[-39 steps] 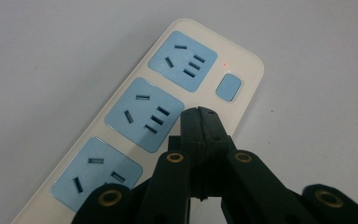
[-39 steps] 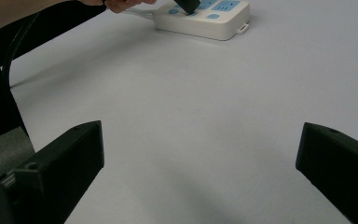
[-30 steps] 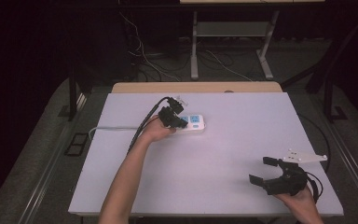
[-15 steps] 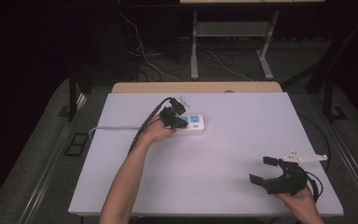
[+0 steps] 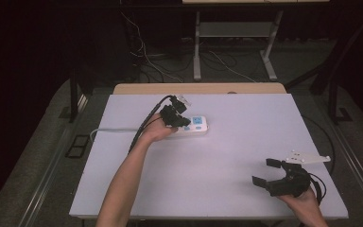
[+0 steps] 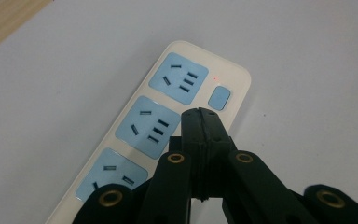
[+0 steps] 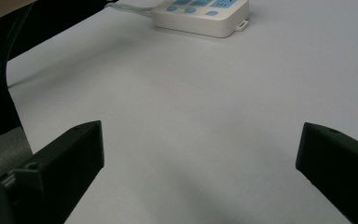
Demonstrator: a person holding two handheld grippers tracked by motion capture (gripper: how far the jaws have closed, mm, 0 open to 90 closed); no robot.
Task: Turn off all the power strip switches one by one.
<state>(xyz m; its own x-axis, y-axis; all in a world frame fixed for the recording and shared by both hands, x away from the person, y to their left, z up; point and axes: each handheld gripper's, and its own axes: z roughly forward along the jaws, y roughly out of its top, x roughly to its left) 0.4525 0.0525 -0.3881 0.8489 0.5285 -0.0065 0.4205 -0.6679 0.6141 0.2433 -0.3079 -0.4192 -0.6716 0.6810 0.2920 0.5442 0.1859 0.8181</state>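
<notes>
Nothing has visibly shifted since the earlier frames: the left gripper (image 6: 200,116) hovers, fingers clenched together on nothing, over the power strip (image 5: 194,126) at the worktop's (image 5: 227,156) far left-centre. Its tip is just short of the blue switch (image 6: 219,97), so pressing it looks next, while the right gripper (image 5: 269,172) rests released, well apart.

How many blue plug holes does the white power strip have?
3 on the power strip: one beside the blue button, one in the middle, one nearest the shut left gripper. More may be hidden below.

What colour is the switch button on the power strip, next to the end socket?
Light blue, matching the socket faces; the button on the power strip shows best in the left gripper view.
</notes>
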